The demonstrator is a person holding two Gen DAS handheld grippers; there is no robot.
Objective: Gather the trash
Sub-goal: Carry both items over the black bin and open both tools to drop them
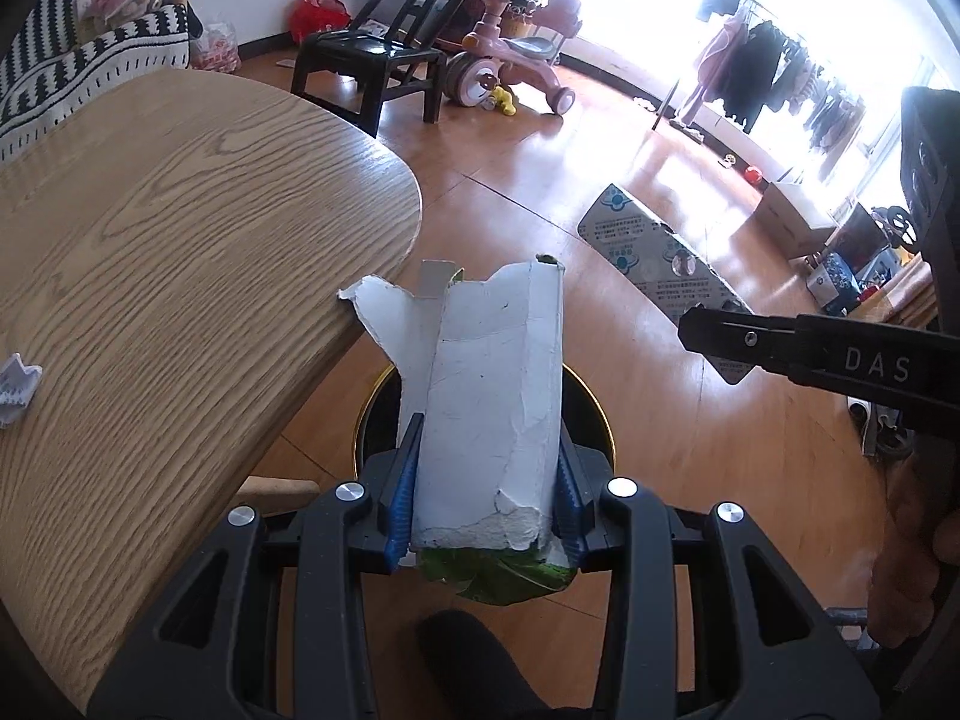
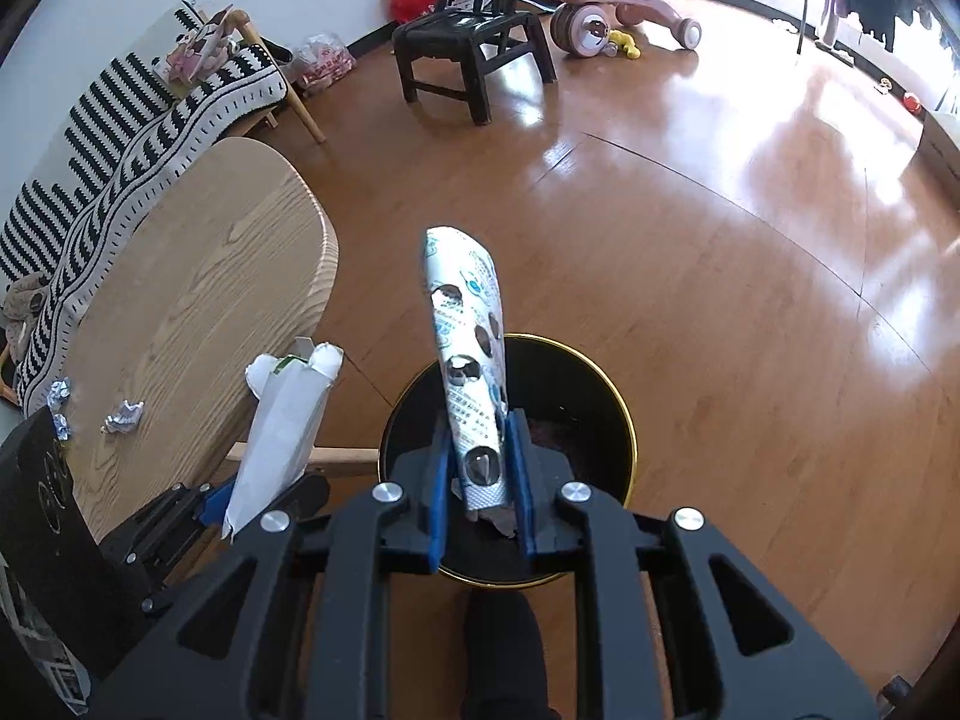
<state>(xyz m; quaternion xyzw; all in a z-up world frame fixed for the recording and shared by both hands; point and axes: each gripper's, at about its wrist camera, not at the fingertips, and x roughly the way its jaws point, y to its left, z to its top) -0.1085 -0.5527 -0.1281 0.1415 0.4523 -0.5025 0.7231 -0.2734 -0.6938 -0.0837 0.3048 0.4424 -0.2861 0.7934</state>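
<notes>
My left gripper (image 1: 485, 495) is shut on a torn white carton (image 1: 492, 402) with a green printed underside, held above the black gold-rimmed trash bin (image 1: 603, 420). The carton also shows in the right wrist view (image 2: 282, 420). My right gripper (image 2: 480, 480) is shut on an empty printed blister pack (image 2: 471, 360), held upright over the bin (image 2: 606, 396). In the left wrist view the blister pack (image 1: 654, 246) sticks out beyond the right gripper's finger (image 1: 750, 339). Crumpled foil scraps (image 2: 123, 415) lie on the wooden table (image 2: 192, 276); one scrap (image 1: 15, 387) shows in the left wrist view.
The table's rounded edge (image 1: 384, 276) is just left of the bin. A black chair (image 2: 474, 42), a pink tricycle (image 2: 624, 6) and a striped sofa (image 2: 120, 138) stand further off on the wooden floor. A clothes rack (image 1: 768, 72) is at the far right.
</notes>
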